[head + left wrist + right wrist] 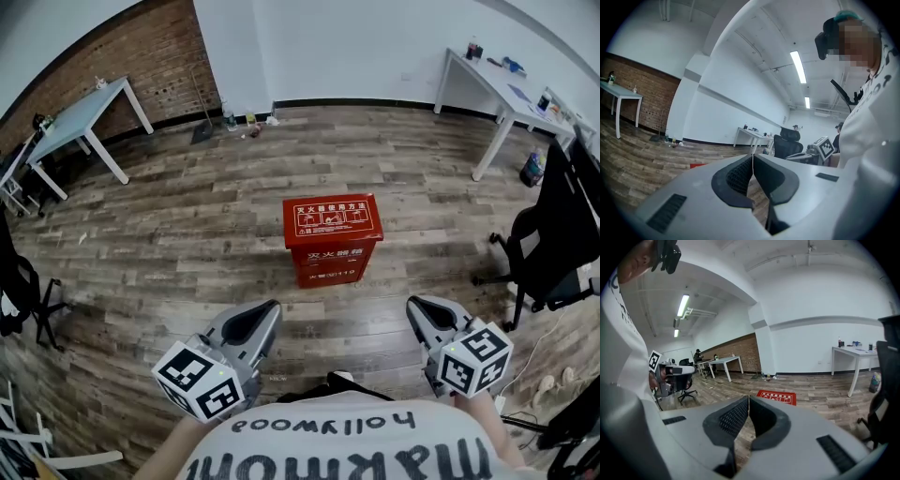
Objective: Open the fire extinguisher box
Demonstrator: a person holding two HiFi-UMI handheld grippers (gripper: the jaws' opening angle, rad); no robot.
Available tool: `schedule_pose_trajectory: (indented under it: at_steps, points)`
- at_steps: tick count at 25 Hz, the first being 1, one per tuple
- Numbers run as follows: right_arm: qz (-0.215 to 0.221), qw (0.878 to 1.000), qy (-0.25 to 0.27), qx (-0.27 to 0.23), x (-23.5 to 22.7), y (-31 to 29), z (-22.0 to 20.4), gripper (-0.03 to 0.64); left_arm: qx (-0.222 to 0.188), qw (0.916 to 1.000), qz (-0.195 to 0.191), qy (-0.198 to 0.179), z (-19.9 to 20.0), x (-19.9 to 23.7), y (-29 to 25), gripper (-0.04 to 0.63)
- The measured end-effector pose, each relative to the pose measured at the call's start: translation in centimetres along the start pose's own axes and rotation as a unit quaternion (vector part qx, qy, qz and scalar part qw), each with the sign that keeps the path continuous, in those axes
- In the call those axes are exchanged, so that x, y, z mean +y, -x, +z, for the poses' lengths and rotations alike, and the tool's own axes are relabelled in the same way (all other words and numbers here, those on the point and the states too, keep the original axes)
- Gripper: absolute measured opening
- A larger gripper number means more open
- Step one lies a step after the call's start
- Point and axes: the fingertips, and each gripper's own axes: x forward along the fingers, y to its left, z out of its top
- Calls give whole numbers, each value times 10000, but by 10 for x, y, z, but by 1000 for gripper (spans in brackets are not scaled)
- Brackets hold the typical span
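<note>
Wood-plank floor (169, 234) fills the room, with wide bare boards on every side of the fire extinguisher box (333, 239); the red box stands upright near the middle of the floor, its lid down and its printed top face up, well apart from all the furniture. At the far left a white table (84, 117) stands before the brick wall (112, 47); at the far right a second white table (487, 84) runs along the white wall (328, 47); small clutter (246, 122) lies at the foot of the far wall between them. A black office chair (553, 234) sits by the right edge, clear of the box.

The left gripper (272, 307) and the right gripper (412, 302) hang on the near side of the box, one to each side of it and neither touching it; bare floor lies between their tips and its near face. The left gripper view shows its jaws pressed together with nothing between them, and only a red sliver of the box past them; the right gripper view shows its jaws likewise closed on nothing, with the box's top ahead on the floor.
</note>
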Motion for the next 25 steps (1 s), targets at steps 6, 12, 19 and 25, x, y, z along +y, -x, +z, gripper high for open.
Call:
schedule_pose_trajectory:
  at_steps: [6, 12, 19, 25]
  points:
    - [73, 9998, -159, -9, -33, -2, 2, 11, 77, 9999, -57, -73, 5, -12, -35, 11]
    - [57, 9998, -167, 5, -67, -2, 2, 11, 4, 9999, -44, -114, 6, -17, -64, 11]
    - [189, 9996, -207, 26, -82, -6, 6, 11, -2, 9999, 49, -88, 6, -18, -79, 11]
    - [287, 9990, -282, 213, -88, -15, -6, 11, -43, 9998, 161, -67, 7, -15, -81, 11]
